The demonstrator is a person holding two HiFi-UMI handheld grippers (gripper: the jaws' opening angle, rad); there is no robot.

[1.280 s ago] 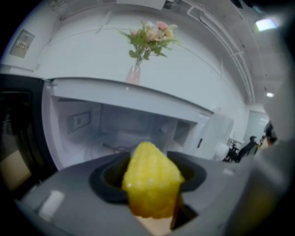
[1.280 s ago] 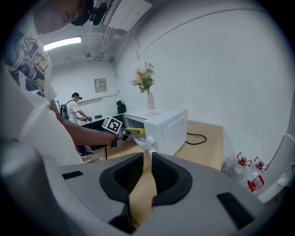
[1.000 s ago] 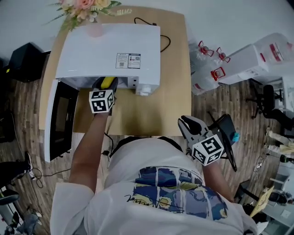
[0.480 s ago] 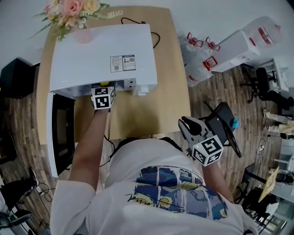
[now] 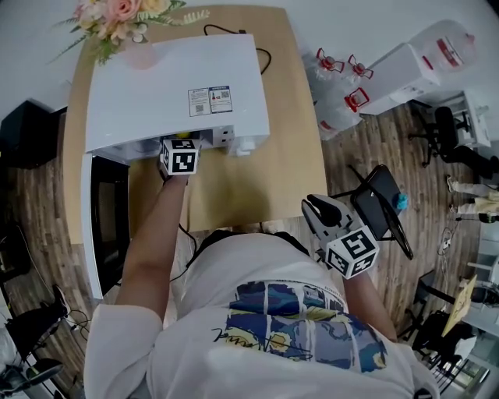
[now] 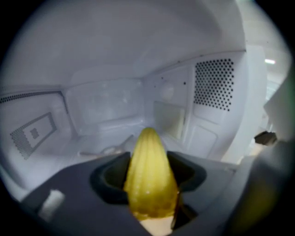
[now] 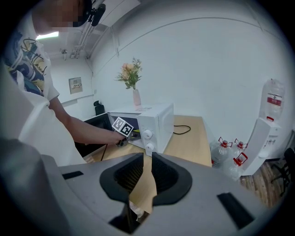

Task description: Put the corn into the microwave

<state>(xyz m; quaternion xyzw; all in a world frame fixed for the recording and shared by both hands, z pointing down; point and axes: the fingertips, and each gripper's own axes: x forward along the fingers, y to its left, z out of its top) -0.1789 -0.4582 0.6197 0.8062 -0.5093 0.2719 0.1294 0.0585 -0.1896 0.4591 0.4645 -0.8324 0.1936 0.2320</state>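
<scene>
1. Left gripper view: corn (image 6: pixel 150 184) at bottom centre, tip pointing into the white microwave (image 6: pixel 106 106) cavity. It is clamped between the jaws of the left gripper (image 6: pixel 148 171).
2. Head view: the left gripper's marker cube sits at the microwave's open mouth, upper left. The door (image 5: pixel 105 226) hangs open at left.
3. Right gripper (image 7: pixel 144 177): lower right in the head view, off the table (image 5: pixel 234 187). Jaws a narrow gap apart, nothing between.
4. Flowers (image 5: pixel 125 15) top left.
</scene>
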